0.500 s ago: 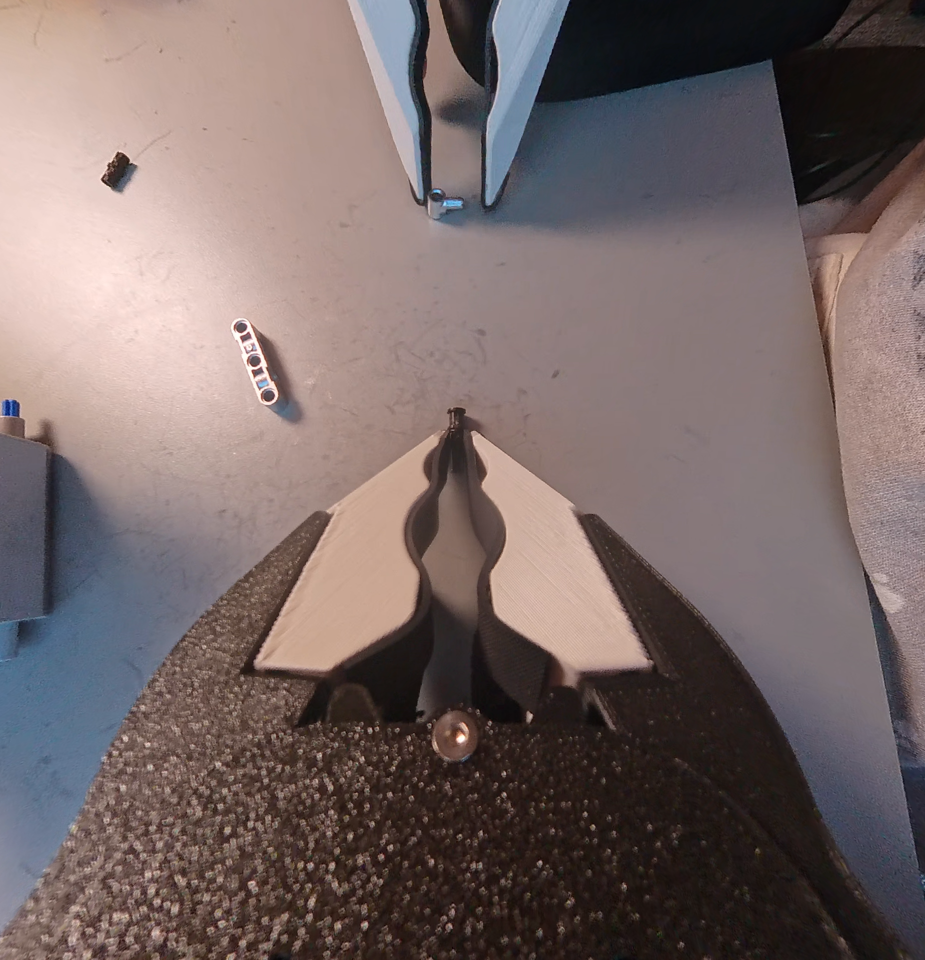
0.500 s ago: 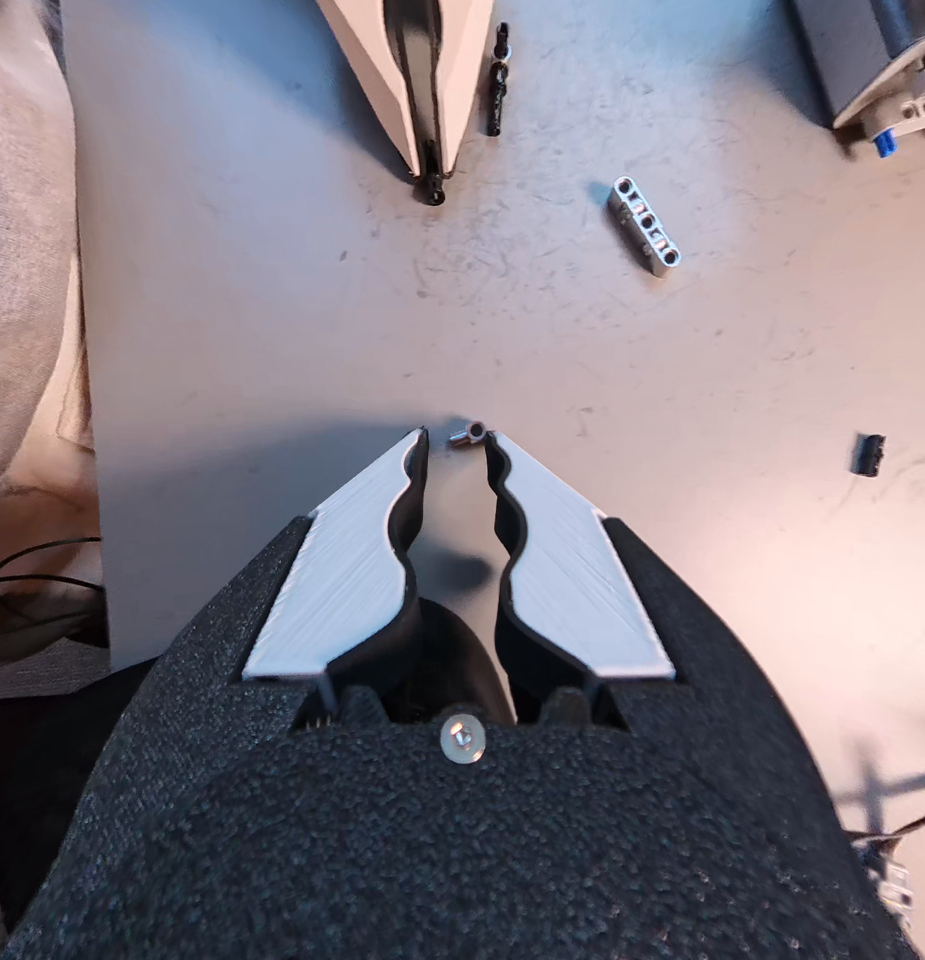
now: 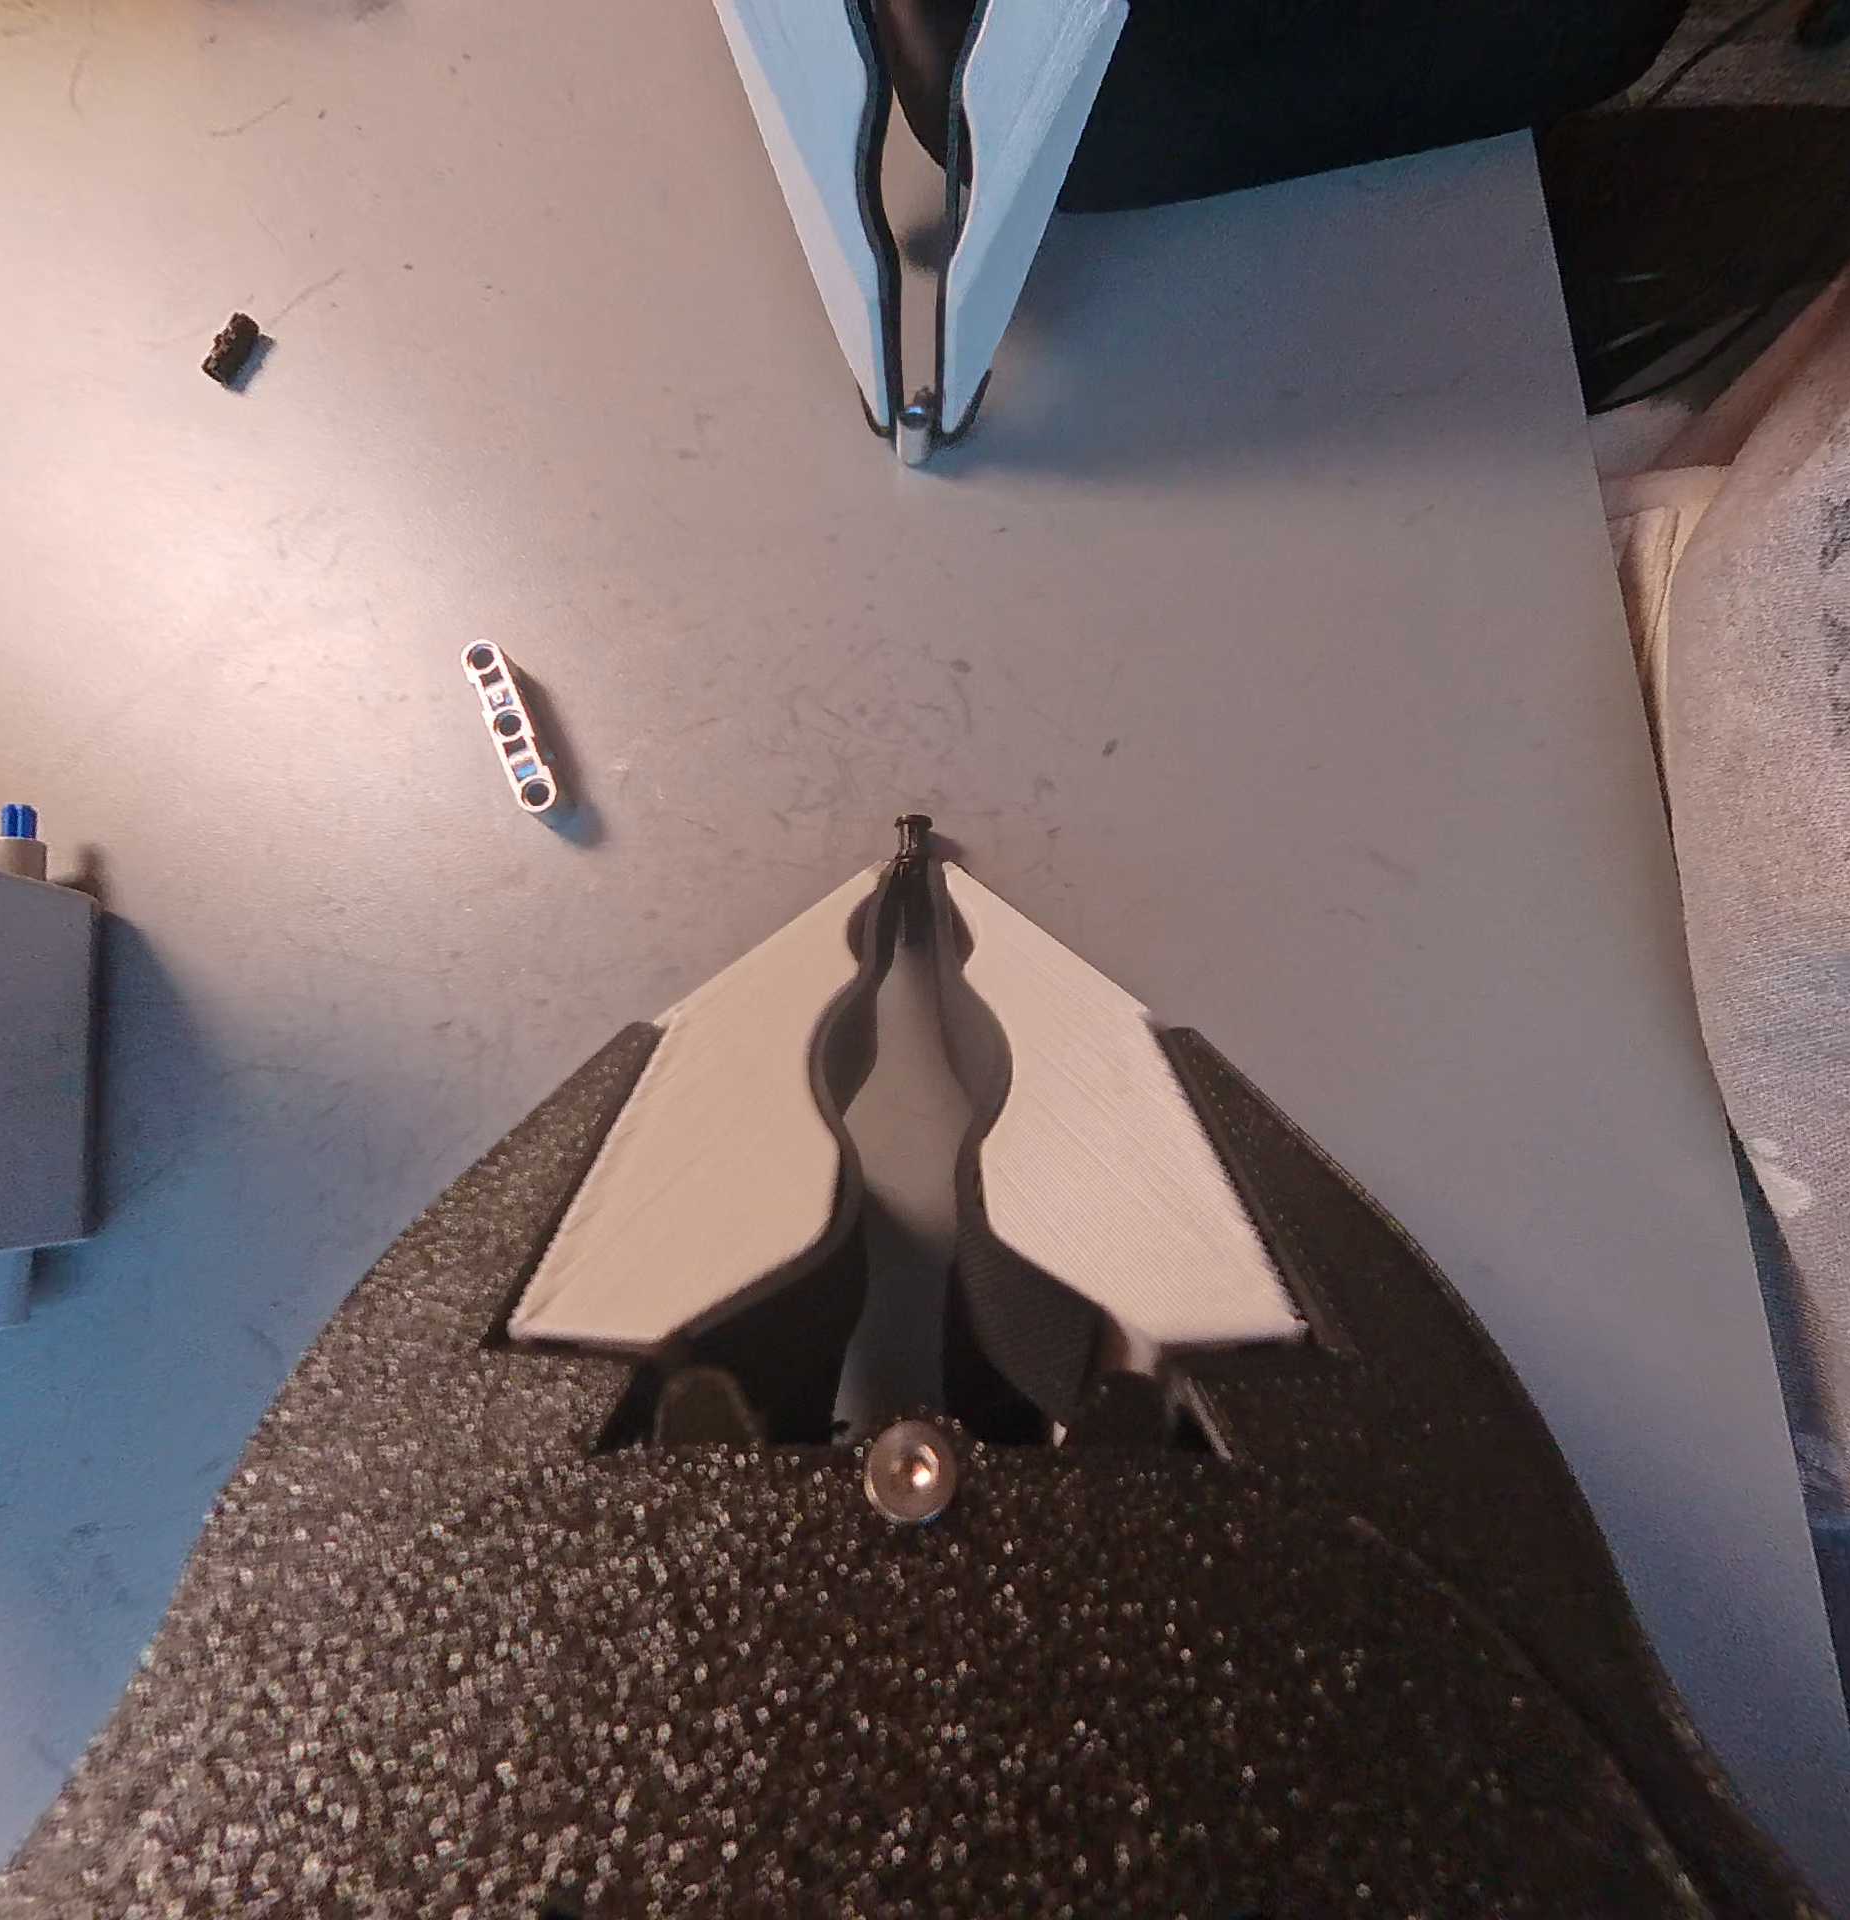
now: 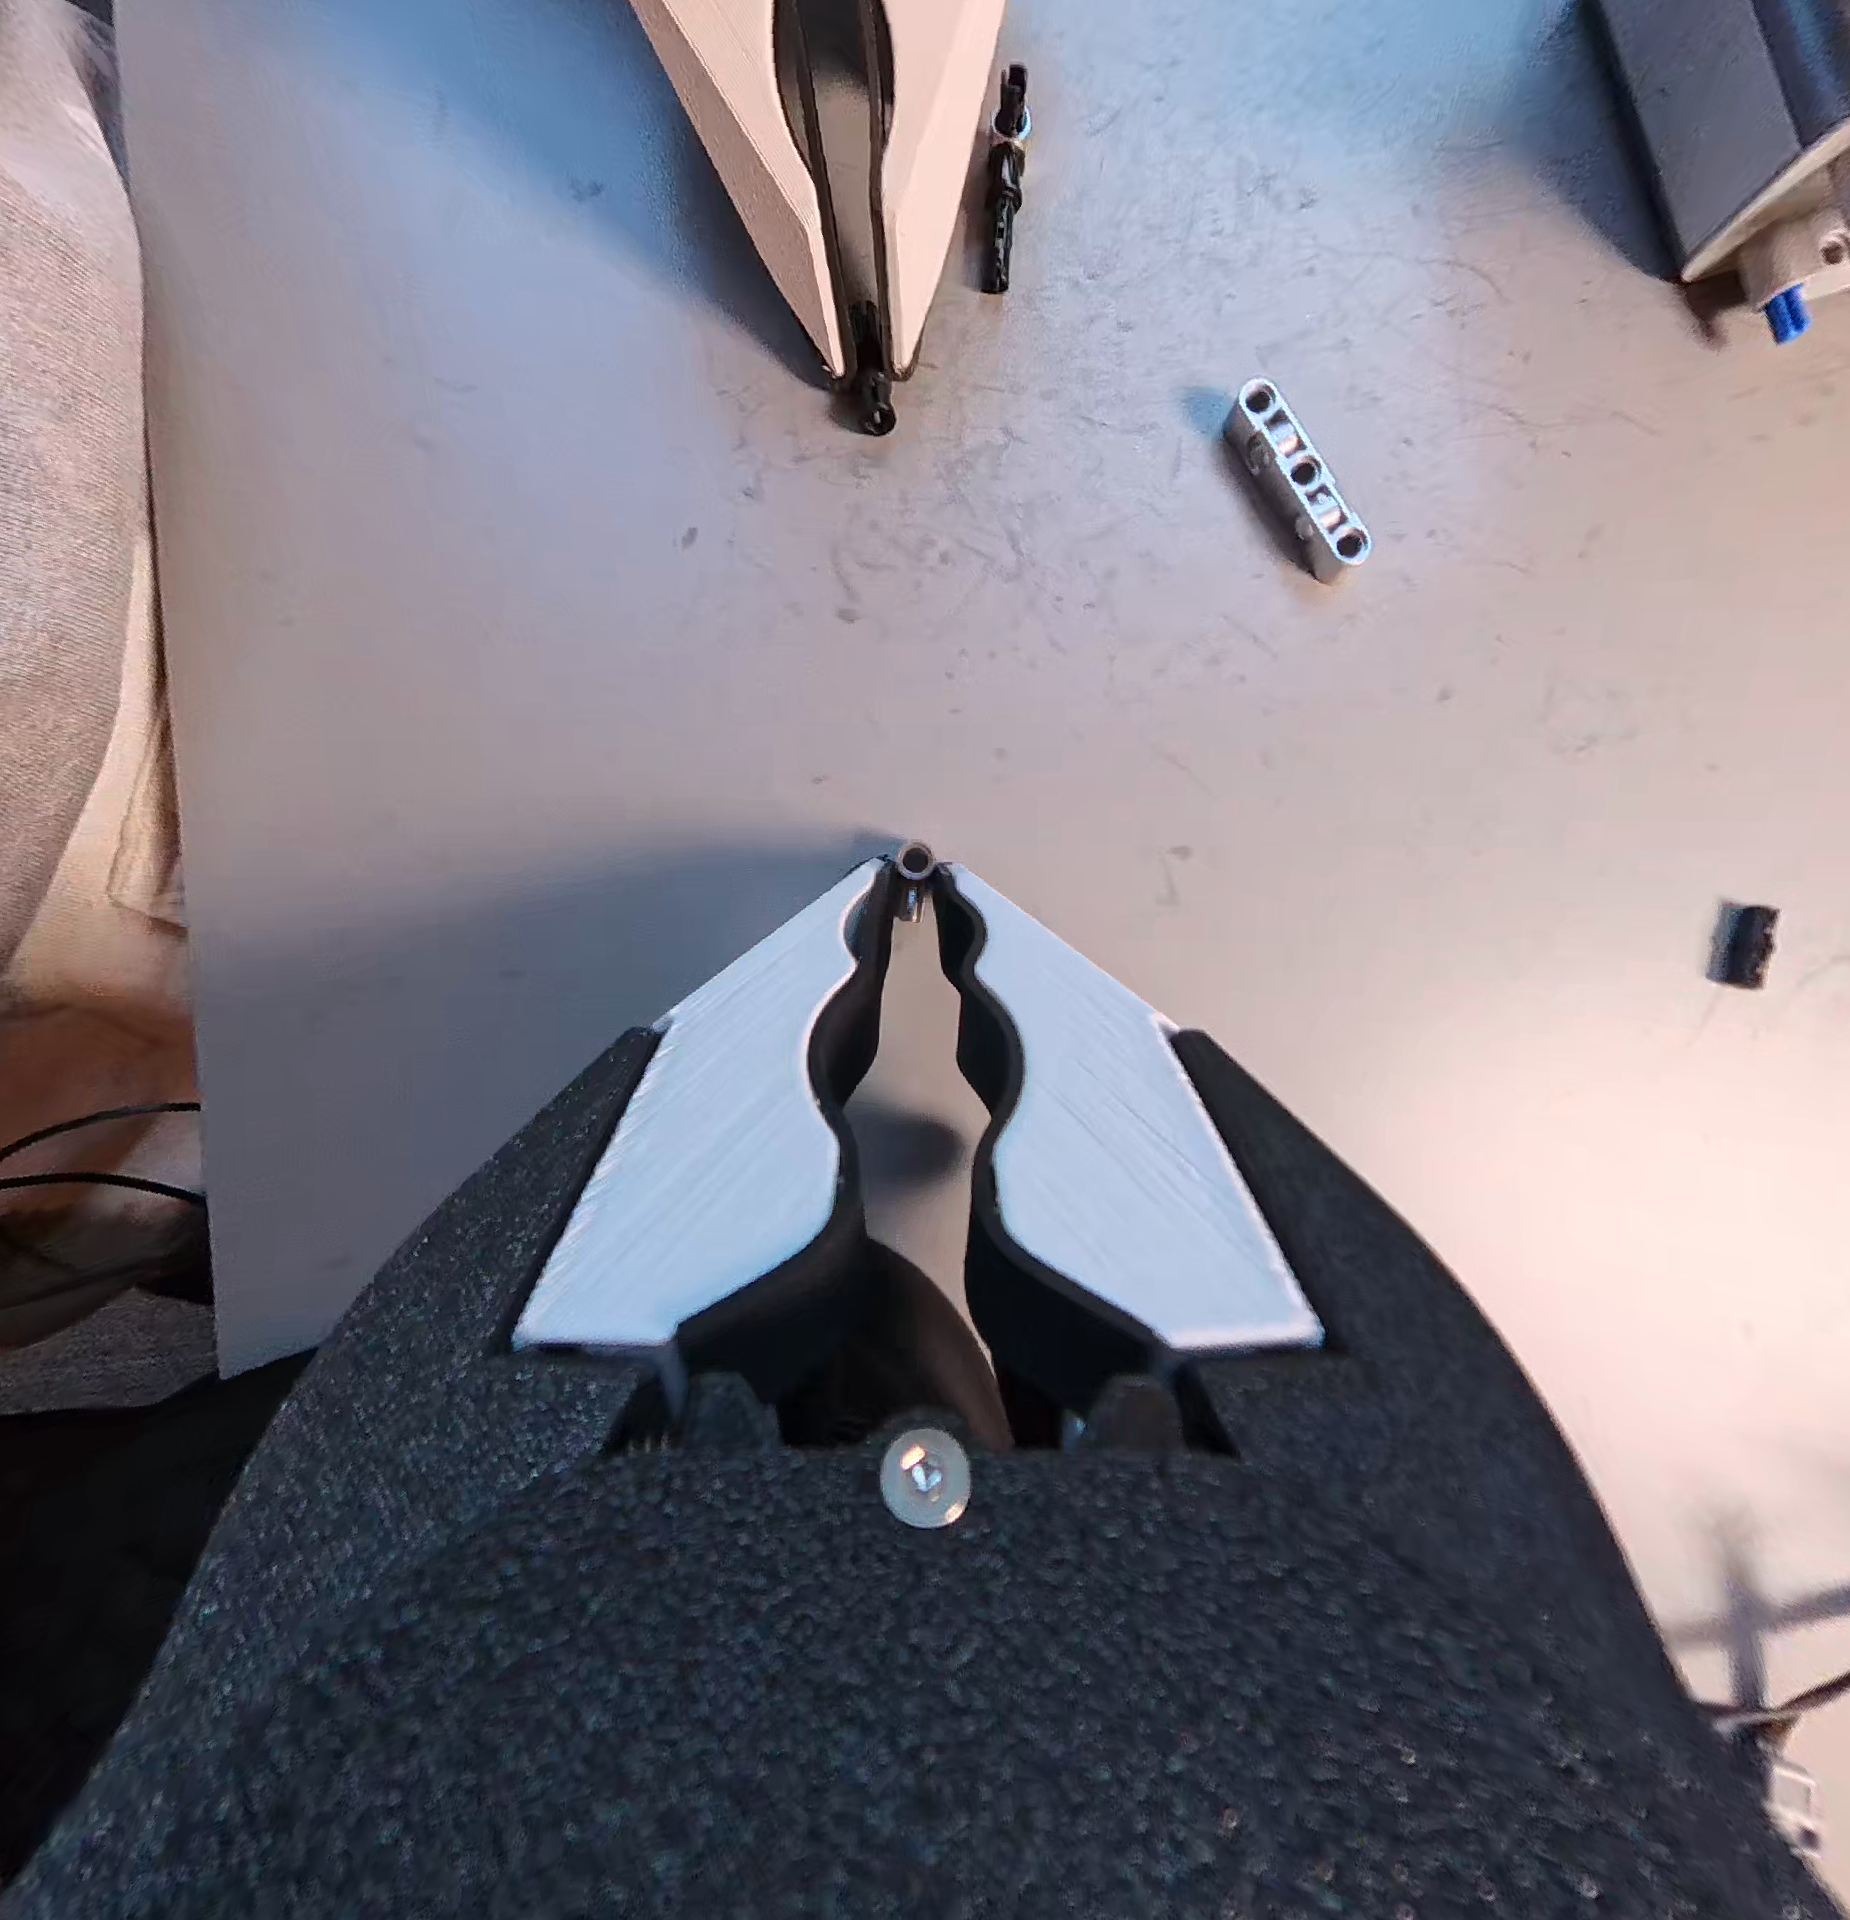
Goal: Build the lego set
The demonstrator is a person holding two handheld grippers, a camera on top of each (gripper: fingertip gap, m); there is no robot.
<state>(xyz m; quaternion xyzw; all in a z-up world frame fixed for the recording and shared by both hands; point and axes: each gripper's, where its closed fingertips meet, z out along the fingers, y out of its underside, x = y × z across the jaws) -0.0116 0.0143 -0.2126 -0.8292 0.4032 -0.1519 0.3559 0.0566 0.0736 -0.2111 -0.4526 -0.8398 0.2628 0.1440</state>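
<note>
The left gripper (image 3: 913, 868) is pinched tight on a thin black pin (image 3: 912, 844), its long axis running straight out along the fingers, the flanged tip poking just past them over the grey table (image 3: 1264, 644). Only that tip and a short run of shaft show; the rest is buried between the pads.

Opposite, the right gripper (image 4: 913, 871) is closed down on a small grey tube connector (image 4: 915, 862), open bore facing forward toward the black pin. A short stub trails back between the fingers, and how it is shaped there is hard to make out. From the left wrist view the same piece (image 3: 913, 434) stands out of the fingertips, pointing back at the pin, well apart from it.

Relative to the black pin: a grey five-hole beam (image 3: 510, 740) lies left of it, flat, long axis diagonal. Farther left, a grey box with a blue peg (image 3: 22, 1049) is cut off by the frame edge. A small black connector (image 3: 235, 346) sits far left, nearer the right gripper. A long black axle piece (image 4: 1007, 177) lies just beside the left fingers, parallel to them, seen only from the right wrist view.
</note>
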